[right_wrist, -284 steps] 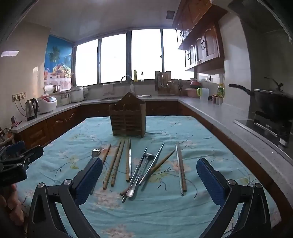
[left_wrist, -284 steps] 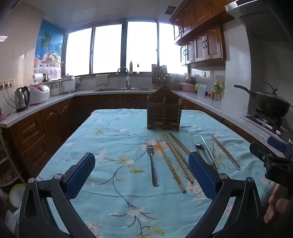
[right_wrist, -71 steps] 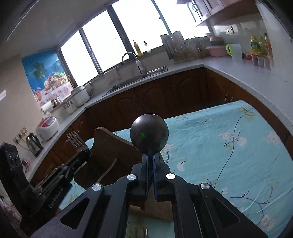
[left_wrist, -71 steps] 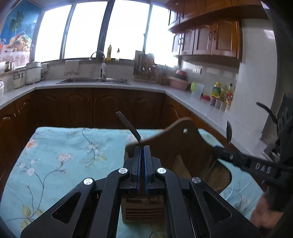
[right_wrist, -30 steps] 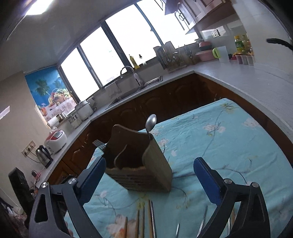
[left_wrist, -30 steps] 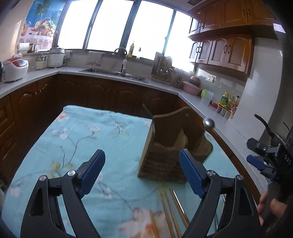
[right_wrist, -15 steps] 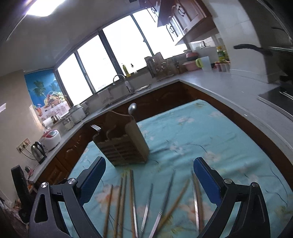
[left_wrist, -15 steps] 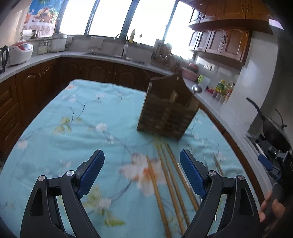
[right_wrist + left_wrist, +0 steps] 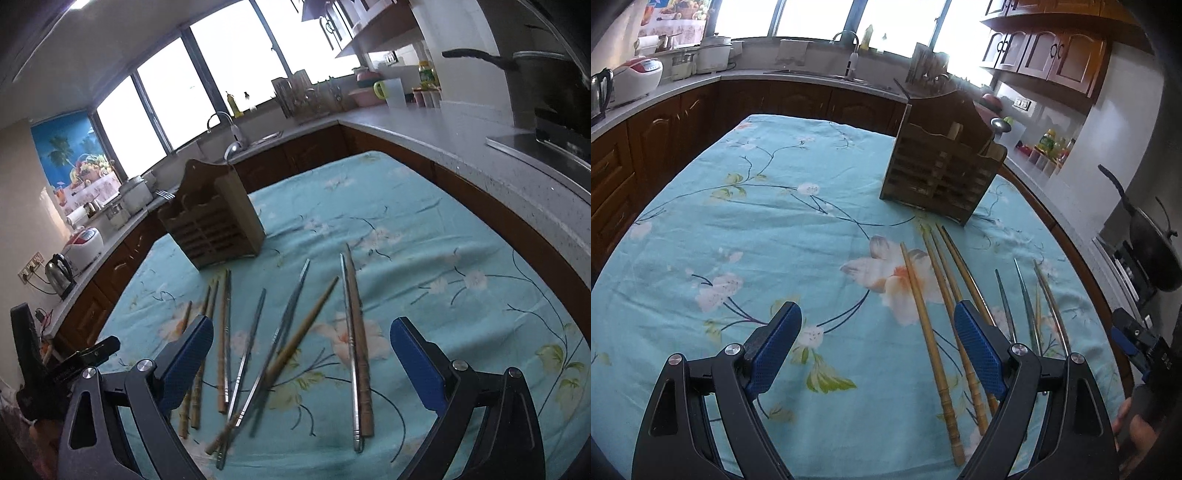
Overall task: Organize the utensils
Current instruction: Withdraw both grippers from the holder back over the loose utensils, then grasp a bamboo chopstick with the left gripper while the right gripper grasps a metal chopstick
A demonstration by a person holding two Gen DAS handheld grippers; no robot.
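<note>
Two grippers hang over the table, each with its jaws spread wide and nothing between the blue pads. Seen from the left wrist, the left gripper [image 9: 875,343] points down at the floral blue tablecloth [image 9: 738,229], with bare cloth between its fingers; the wooden chopsticks [image 9: 925,321] lie just beside its right finger, at about one o'clock from the gripper, running away toward the wooden utensil holder [image 9: 942,173] at twelve to one o'clock. That holder stands upright on the cloth, well apart from the gripper, with a spoon [image 9: 999,125] rising from its right-hand end. Thin metal chopsticks [image 9: 1027,299] lie farther out at two o'clock, and the other gripper shows at the frame's edge near three o'clock, a hand below it. From the right wrist, the right gripper [image 9: 301,350] is released above a loose fan of chopsticks: a metal pair [image 9: 351,332] lies side by side with a wooden one at about one o'clock, a single wooden stick [image 9: 295,347] crosses slantwise over thin metal ones in the middle, somewhat blurred, and more wooden sticks lie by the left finger. In this view the holder stands at eleven o'clock. A black pan [image 9: 554,85] sits on the stove at two o'clock.
</note>
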